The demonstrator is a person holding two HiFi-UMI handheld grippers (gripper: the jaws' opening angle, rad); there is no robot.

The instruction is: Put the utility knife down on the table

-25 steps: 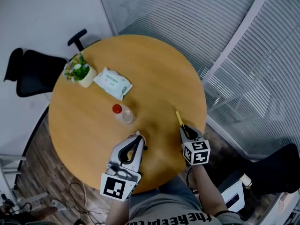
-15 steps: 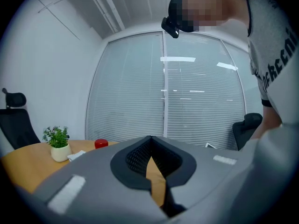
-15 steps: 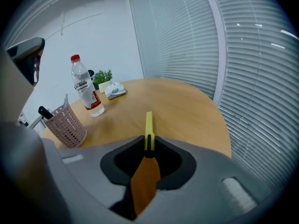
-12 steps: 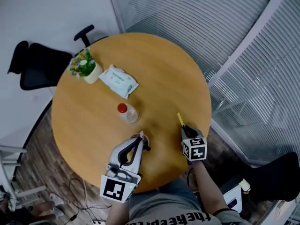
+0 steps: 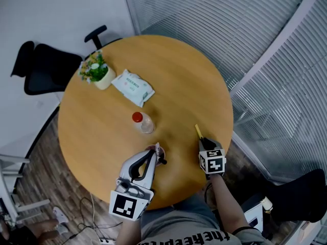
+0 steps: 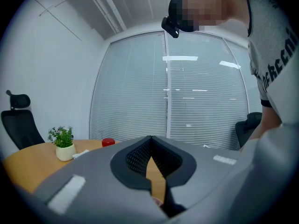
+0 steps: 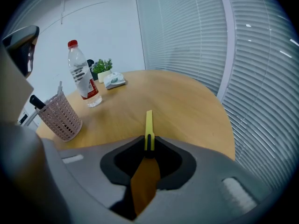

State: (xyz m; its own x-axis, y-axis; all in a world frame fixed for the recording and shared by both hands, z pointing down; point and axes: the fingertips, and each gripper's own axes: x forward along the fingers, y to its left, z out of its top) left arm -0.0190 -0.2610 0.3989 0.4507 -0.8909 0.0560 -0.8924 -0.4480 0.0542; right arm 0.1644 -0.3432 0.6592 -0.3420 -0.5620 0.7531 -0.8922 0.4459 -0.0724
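Clamping the yellow utility knife [image 7: 148,124], rear end hidden, right tongs [image 7: 148,148]; left tongs [image 6: 152,178] closed.

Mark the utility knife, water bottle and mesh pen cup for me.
utility knife [image 7: 148,122]: right gripper view, on the yellow handle.
water bottle [image 7: 85,80]: right gripper view, on the middle of its body.
mesh pen cup [image 7: 63,118]: right gripper view, on its pink mesh wall.

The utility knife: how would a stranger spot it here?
Start at the round wooden table, then the right gripper at its near edge. The utility knife is the slim yellow bar clamped in its jaws, unlike the clear bottle and pink mesh cup.
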